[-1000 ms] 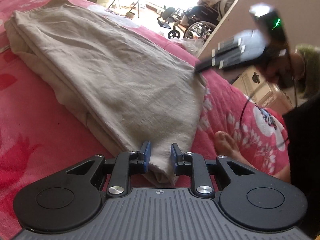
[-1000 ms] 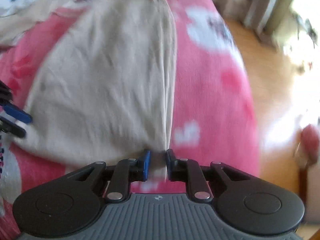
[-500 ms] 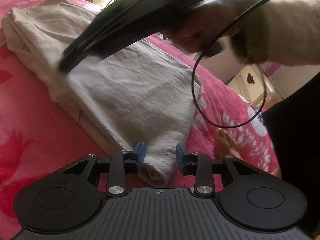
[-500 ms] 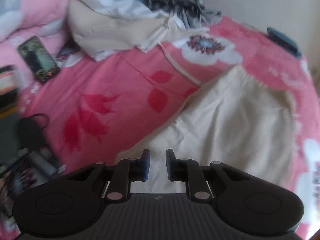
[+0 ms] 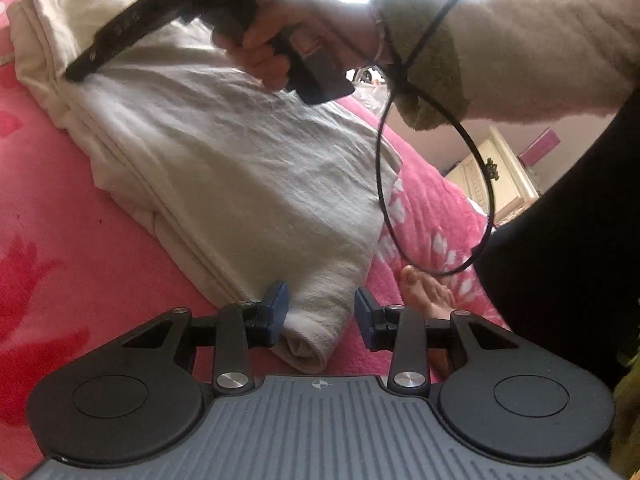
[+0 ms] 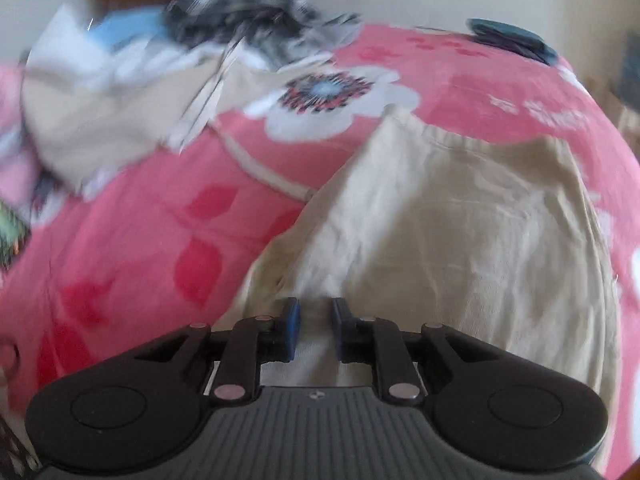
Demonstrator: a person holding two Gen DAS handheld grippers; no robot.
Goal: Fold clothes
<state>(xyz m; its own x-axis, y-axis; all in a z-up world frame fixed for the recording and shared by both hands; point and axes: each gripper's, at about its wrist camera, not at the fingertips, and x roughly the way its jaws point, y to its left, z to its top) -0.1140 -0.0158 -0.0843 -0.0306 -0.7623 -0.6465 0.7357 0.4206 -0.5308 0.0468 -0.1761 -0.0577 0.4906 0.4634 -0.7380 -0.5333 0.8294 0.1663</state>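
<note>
We count one folded beige garment (image 5: 240, 168), one pink bed cover (image 5: 48, 248), two tongs (image 5: 320, 316) (image 6: 314, 328) — and one heap of unfolded clothes (image 6: 160, 80).

Pink flowered bedspread and the clutter around it

The pink bedspread (image 6: 132, 248) covers the bed, with a large white flower print (image 6: 332, 96). A dark flat object (image 6: 512, 38) lies at the bed's far edge. Off the bed's right side a cream cabinet (image 5: 492, 176) stands, and a bare foot (image 5: 424, 292) rests at the near edge.
</note>
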